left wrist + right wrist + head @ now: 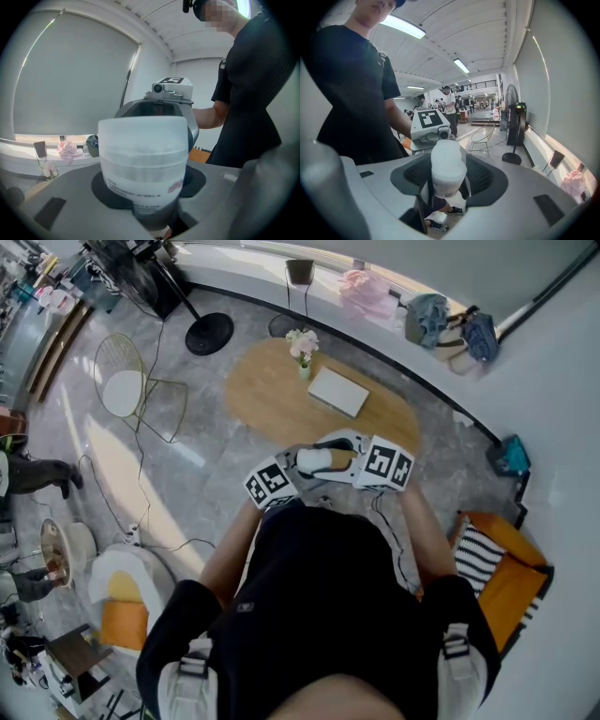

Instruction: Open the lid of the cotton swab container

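Note:
The cotton swab container (314, 461) is a small tub with a white lid on top and a cloudy, labelled body. I hold it in the air in front of my chest, between both grippers, which face each other. In the left gripper view it (143, 164) fills the space between the grey jaws, and my left gripper (149, 197) is shut on its body. In the right gripper view it (447, 168) stands upright between the two dark pads (487, 176). My right gripper (449, 180) stands wide around it, with no press showing. The lid sits on the tub.
Below lies an oval wooden table (272, 399) with a flower vase (304, 348) and a flat white case (338, 391). A wire chair (131, 385) and a fan base (208, 333) stand to the left. An orange and striped seat (506, 577) is at the right.

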`<state>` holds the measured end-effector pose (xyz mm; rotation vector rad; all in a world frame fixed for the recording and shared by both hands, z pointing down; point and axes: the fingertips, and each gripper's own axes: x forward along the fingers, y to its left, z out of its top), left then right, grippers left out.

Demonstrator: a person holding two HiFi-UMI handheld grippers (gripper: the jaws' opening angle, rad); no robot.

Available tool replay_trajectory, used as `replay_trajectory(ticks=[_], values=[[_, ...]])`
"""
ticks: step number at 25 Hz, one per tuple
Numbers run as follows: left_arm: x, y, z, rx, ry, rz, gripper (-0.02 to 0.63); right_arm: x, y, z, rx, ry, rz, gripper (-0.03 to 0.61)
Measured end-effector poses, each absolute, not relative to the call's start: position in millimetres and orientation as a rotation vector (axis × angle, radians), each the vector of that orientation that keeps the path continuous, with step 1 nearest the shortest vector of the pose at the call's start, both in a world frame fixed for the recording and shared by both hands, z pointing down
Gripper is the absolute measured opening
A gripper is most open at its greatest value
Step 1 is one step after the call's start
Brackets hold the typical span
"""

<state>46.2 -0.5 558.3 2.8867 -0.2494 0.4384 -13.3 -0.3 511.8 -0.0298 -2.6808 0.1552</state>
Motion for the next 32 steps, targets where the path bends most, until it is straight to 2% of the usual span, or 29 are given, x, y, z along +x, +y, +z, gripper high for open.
replay_trajectory(ticks=[13, 32], values=[[49.1, 6.4, 562.6, 2.903, -0.249, 0.525, 0.198, -14.5, 8.6, 514.2, -0.063, -2.626, 0.089, 0.209], [52.7, 16.7, 565.0, 2.952, -0.197, 0.551, 0.193, -10.3, 10.8, 508.7, -0.152, -2.68, 0.313, 0.206]])
